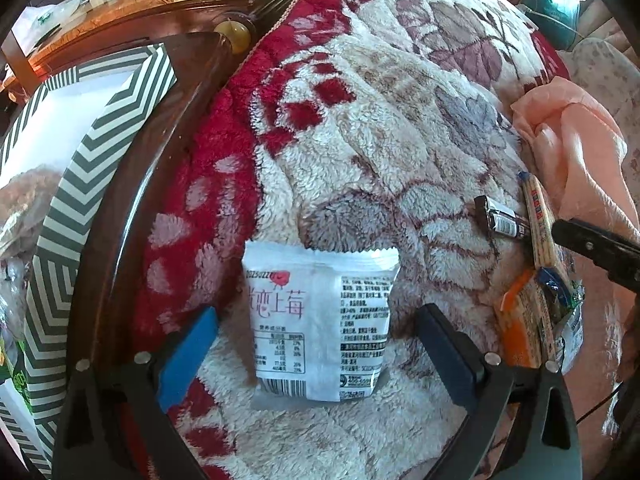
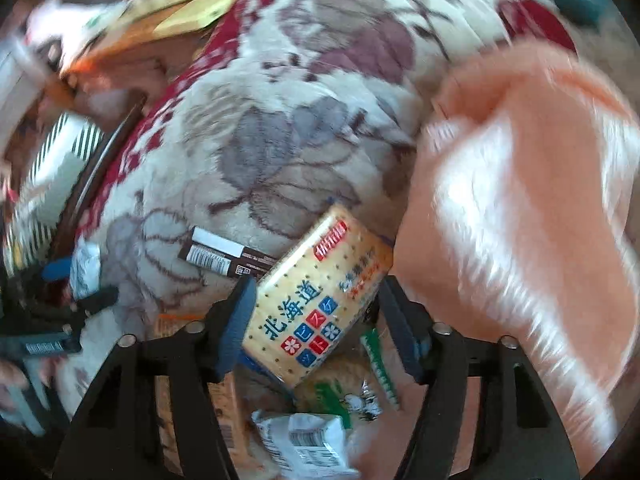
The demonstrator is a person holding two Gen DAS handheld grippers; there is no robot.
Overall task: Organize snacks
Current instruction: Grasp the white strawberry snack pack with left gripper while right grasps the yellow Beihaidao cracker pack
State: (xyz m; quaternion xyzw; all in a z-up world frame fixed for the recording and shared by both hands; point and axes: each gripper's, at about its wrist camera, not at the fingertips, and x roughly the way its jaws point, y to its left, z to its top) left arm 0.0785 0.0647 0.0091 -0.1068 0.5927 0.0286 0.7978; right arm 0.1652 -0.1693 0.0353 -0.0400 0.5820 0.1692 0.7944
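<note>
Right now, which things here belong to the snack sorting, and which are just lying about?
Job:
white strawberry snack packet
cracker pack
brown bar
orange packet
striped box

Lying about:
floral blanket
pink cloth
wooden table

A white snack packet (image 1: 320, 320) with pink lettering, a small red heart and a nutrition table lies flat, printed back up, on the fleecy floral blanket, upper sealed edge serrated. Well to its right a slim dark brown bar (image 2: 226, 258) with a white end and a barcode lies flat. Just beside it, a cracker pack (image 2: 320, 300), beige with dotted biscuit print and red and blue squares, sits tilted atop a heap: an orange pack (image 1: 518, 324), a green-and-white wrapper (image 2: 376, 364) and a crumpled white packet (image 2: 308, 440)
</note>
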